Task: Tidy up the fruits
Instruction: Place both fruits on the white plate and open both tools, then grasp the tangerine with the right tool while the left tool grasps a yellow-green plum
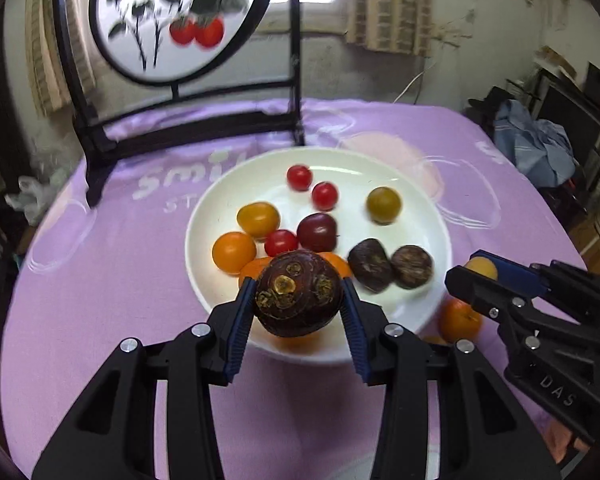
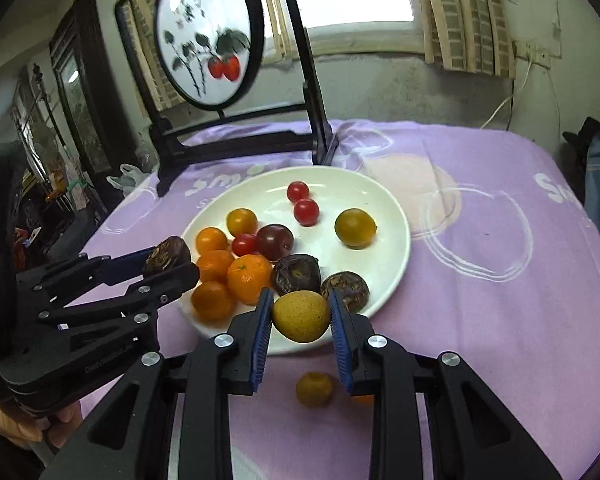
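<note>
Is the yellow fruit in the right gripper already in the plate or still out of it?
Out. The right gripper holds the yellow fruit between its jaws, lifted at the plate's near rim, not resting inside.

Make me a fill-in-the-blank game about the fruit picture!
1. The left gripper holds a dark ____ fruit.
2. The right gripper holds a ____ fruit.
3. Most fruits sit on a white ____.
4. The tablecloth is ____.

Missing words: brown; yellow; plate; purple
</note>
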`<action>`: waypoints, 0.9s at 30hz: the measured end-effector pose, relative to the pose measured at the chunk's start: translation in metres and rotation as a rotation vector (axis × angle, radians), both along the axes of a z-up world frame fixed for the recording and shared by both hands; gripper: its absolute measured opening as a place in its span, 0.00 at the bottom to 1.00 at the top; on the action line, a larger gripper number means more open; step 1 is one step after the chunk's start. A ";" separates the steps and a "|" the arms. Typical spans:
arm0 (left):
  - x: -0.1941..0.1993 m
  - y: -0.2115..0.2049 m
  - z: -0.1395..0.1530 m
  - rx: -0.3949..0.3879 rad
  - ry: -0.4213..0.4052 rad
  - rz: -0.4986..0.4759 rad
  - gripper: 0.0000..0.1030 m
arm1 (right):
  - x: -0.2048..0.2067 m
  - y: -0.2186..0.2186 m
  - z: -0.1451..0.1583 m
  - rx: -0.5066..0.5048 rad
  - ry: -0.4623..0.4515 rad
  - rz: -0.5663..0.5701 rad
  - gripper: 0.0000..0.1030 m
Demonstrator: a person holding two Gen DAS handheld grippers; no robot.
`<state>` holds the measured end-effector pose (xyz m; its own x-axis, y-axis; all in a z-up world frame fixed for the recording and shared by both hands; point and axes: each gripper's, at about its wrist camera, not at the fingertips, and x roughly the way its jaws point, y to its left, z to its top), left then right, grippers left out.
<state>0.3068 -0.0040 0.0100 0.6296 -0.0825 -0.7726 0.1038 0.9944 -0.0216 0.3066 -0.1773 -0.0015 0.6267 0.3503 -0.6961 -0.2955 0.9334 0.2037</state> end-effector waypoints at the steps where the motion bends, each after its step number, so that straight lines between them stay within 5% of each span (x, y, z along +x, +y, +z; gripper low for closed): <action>1: 0.007 0.003 -0.004 -0.017 0.017 0.000 0.40 | 0.011 0.002 -0.005 0.009 0.016 -0.006 0.28; 7: 0.038 0.005 -0.020 -0.009 0.038 0.027 0.41 | 0.057 0.010 -0.024 0.012 0.067 -0.043 0.33; 8: 0.042 0.006 -0.020 -0.012 0.038 0.036 0.51 | 0.062 0.011 -0.026 0.010 0.072 -0.050 0.49; 11: 0.042 0.015 -0.015 0.002 0.027 0.151 0.85 | 0.066 0.002 -0.026 -0.007 0.058 -0.107 0.53; 20: -0.007 -0.002 0.017 0.030 -0.066 0.098 0.87 | 0.027 -0.028 -0.012 0.059 0.036 -0.111 0.59; 27: -0.061 -0.013 0.015 -0.018 -0.039 0.070 0.90 | -0.014 -0.049 -0.004 -0.050 -0.012 -0.147 0.60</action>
<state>0.2461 -0.0171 0.0247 0.6642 -0.0509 -0.7458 0.0349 0.9987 -0.0371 0.2928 -0.2261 -0.0059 0.6772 0.2191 -0.7024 -0.1573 0.9757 0.1527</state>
